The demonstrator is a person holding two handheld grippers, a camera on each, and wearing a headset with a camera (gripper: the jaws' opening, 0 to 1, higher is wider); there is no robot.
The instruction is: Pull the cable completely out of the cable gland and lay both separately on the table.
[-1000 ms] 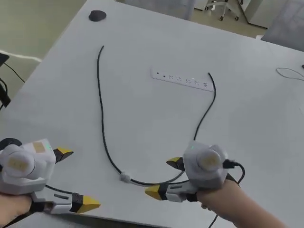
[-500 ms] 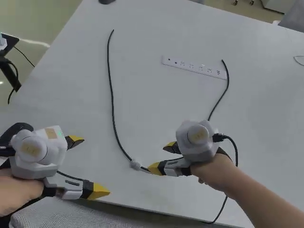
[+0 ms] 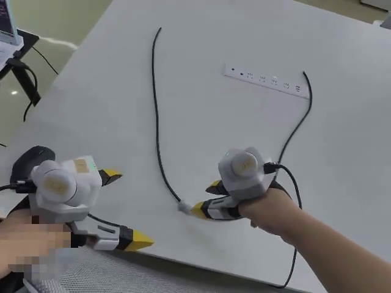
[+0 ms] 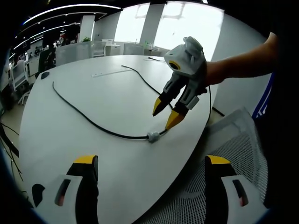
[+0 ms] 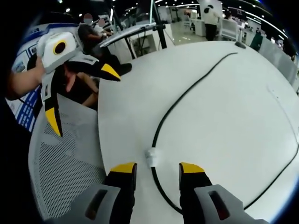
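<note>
The small white cable gland (image 3: 184,207), threaded on a black cable (image 3: 157,122), lies on the white table (image 3: 214,134) at lower centre of the head view. It sits just ahead of the right gripper (image 3: 204,198), whose jaws are parted around the cable. At lower left, the left gripper (image 3: 131,209) hovers, jaws spread wide and empty, well apart from the gland.

open-plan office: rows of desks (image 4: 112,46), ceiling strip lights (image 4: 60,9), large windows (image 4: 187,21).
</note>
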